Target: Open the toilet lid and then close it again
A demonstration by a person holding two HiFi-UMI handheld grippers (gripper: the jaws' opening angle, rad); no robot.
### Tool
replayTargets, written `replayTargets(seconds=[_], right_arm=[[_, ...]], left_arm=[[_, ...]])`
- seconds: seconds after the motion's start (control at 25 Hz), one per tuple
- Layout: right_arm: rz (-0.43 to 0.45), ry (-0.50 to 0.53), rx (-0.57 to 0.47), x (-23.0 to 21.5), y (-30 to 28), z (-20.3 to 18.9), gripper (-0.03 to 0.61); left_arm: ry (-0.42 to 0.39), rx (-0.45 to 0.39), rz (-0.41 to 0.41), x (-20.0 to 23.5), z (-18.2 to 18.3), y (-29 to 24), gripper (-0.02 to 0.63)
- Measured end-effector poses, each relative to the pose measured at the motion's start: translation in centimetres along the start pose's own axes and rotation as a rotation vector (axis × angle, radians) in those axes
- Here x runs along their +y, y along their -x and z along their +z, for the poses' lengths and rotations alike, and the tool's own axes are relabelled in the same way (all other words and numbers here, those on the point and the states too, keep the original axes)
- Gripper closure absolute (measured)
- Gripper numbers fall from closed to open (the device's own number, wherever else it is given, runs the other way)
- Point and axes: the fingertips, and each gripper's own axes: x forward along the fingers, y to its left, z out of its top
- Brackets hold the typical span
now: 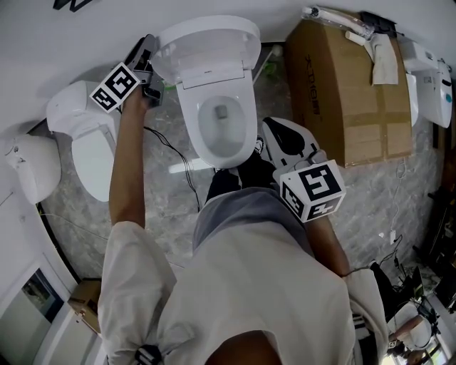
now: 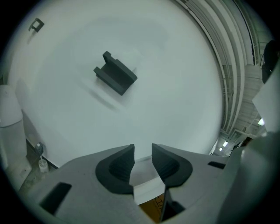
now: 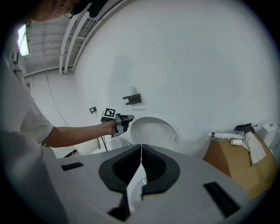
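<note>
A brown cardboard box (image 1: 356, 100) stands on the right against the far white wall (image 2: 175, 65). A beige folded cloth (image 1: 385, 60) and a white tube (image 1: 333, 17) lie on its top. On the left, a white plastic toilet-seat unit (image 1: 85, 139) lies on the grey marbled floor (image 1: 420, 192), with a thin black cable (image 1: 165, 145) trailing beside it. A black bracket (image 2: 116, 73) juts from the wall.

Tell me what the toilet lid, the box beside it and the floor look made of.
Toilet lid: white, smooth and slightly glossy, a thin moulded shell; probably plastic.
Box: matte brown cardboard, with taped seams.
Floor: grey with pale veining and a faint sheen; marble or marble-look tile, I can't tell which.
</note>
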Motion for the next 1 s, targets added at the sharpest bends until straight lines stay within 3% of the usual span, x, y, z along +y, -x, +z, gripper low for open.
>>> replayTargets(seconds=[0.16, 0.44, 0.6, 0.8, 0.92, 1.0], right_arm=[[0.005, -0.005, 0.002, 0.0, -0.2, 0.1, 0.566], [0.0, -0.013, -0.002, -0.1, -0.1, 0.1, 0.566], [-0.01, -0.017, 0.002, -0.2, 0.2, -0.3, 0.566], [-0.005, -0.012, 0.001, -0.5, 0.4, -0.4, 0.567], [-0.018, -0.026, 0.004, -0.9, 0.8, -0.6, 0.567], [-0.02, -0.031, 0.009, -1.0, 0.9, -0.7, 0.566]], left_arm=[[-0.129, 0.055, -0.052, -0.8, 0.4, 0.5, 0.459], [-0.556, 0.291, -0.223, -4.4, -1.4, 0.8, 0.396], [-0.793, 0.428, -0.238, -4.6, -2.7, 0.1, 0.385], [-1.03, 0.591, -0.239, -4.1, -3.6, -0.7, 0.383], [-1.129, 0.635, -0.245, -4.6, -3.8, -1.6, 0.385], [-1.151, 0.643, -0.252, -5.0, -3.8, -2.0, 0.385]])
